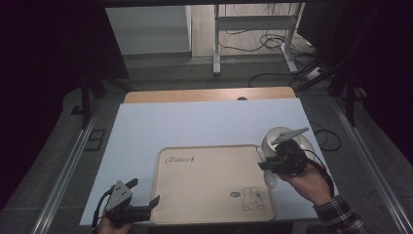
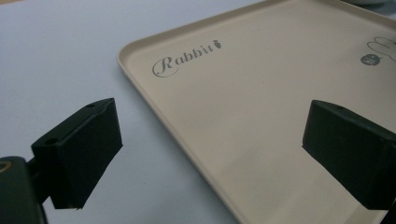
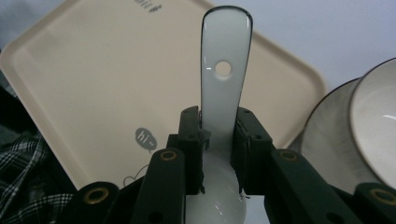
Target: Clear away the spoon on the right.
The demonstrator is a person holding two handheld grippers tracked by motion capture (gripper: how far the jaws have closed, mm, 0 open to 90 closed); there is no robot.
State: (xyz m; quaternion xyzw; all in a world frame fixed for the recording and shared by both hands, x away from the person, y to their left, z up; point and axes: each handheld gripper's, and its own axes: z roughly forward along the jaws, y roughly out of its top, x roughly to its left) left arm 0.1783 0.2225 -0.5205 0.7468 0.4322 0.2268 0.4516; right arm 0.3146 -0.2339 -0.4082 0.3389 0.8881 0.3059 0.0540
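Between the jaws of the left gripper [image 2: 210, 154] the gap is wide and unoccupied. Beneath that gap runs the raised rim of the tray [image 2: 154, 109]; one jaw stands over the bare table [image 2: 60, 56], the other over the tray floor. Ahead of these jaws the tray floor is flat and free of objects.

The gap of the right gripper [image 3: 219, 149] is taken up by the handle of a white spoon [image 3: 224, 84], which projects forward from the jaws over the tray's edge. Just beside these jaws, on one side, stands a bowl [image 3: 355, 126], which blocks passage there. On the opposite side the tray [image 3: 84, 93] lies open.
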